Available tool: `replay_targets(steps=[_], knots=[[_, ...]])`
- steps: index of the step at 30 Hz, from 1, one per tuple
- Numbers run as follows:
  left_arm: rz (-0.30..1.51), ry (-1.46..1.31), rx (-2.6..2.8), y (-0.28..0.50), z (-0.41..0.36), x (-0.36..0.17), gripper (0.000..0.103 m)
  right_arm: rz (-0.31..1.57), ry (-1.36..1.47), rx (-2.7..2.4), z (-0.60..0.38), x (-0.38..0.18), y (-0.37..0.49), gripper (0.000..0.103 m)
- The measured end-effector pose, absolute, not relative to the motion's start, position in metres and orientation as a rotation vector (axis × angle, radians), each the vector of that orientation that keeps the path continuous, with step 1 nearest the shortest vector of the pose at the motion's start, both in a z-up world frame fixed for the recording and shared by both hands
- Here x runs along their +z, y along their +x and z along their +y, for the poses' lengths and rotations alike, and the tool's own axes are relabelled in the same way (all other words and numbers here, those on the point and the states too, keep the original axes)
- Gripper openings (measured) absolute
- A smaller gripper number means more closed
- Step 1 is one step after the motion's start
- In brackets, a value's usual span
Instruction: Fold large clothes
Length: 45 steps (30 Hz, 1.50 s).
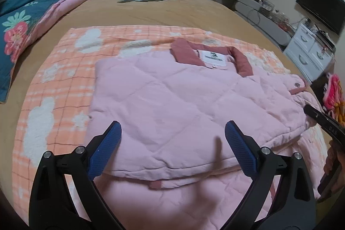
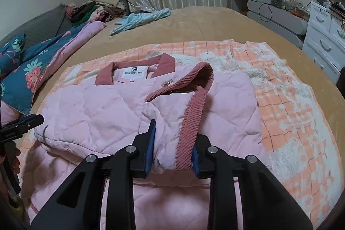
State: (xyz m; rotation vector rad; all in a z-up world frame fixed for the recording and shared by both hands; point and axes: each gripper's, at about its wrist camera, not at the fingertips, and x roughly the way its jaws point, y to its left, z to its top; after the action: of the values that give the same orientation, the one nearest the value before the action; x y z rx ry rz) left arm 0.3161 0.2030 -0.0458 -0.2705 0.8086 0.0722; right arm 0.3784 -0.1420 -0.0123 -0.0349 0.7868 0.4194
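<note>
A pink quilted jacket point(image 1: 172, 96) with a dusty-rose corduroy collar point(image 1: 241, 61) lies partly folded on an orange checked blanket point(image 1: 64, 83). My left gripper point(image 1: 172, 143) hovers open over the jacket's near edge, blue pads wide apart with nothing between them. In the right wrist view the same jacket point(image 2: 92, 109) has one sleeve point(image 2: 172, 143) with a corduroy cuff folded across its front. My right gripper point(image 2: 173, 154) is shut on that sleeve end, a pad touching each side of it. The left gripper's tip point(image 2: 25, 122) shows at the left edge.
The blanket rests on a tan bed point(image 2: 215, 21). A floral quilt point(image 1: 32, 21) lies at the left, a light blue garment point(image 2: 140, 21) at the far side, and piled clothes point(image 2: 97, 8) beyond. A white drawer unit point(image 2: 323, 42) stands to the right of the bed.
</note>
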Motion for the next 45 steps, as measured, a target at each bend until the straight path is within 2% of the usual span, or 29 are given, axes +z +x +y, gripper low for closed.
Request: replay_targets(steps=[7,9,11,16,21,28,35,40,45], knots=[[0.825,-0.251,0.035,0.320,0.190,-0.052,0.082,0.814,-0.051,0.398,-0.143,-0.015,0.378,0.036],[0.828,-0.237,0.021,0.320,0.185,-0.052,0.082,0.810,-0.054,0.390,-0.145,-0.014,0.376,0.045],[0.841,-0.220,0.016,0.321,0.181,-0.054,0.081,0.805,-0.045,0.384,-0.148,-0.012,0.373,0.048],[0.884,-0.242,0.011,0.325,0.184,-0.065,0.081,0.779,-0.080,0.397,-0.143,-0.004,0.364,0.049],[0.953,-0.279,0.027,0.330,0.194,-0.084,0.083,0.735,-0.122,0.449,-0.123,0.009,0.353,0.059],[0.972,-0.338,0.019,0.330,0.206,-0.100,0.083,0.761,-0.199,0.566,-0.076,0.010,0.351,0.066],[0.973,-0.340,0.018,0.328,0.206,-0.099,0.083,0.880,-0.261,0.618,-0.032,-0.021,0.364,0.071],[0.976,-0.332,0.021,0.328,0.205,-0.100,0.083,0.987,-0.275,0.546,-0.026,-0.051,0.375,0.081],[0.984,-0.331,0.025,0.326,0.204,-0.096,0.083,0.980,-0.253,0.521,-0.028,-0.069,0.377,0.084]])
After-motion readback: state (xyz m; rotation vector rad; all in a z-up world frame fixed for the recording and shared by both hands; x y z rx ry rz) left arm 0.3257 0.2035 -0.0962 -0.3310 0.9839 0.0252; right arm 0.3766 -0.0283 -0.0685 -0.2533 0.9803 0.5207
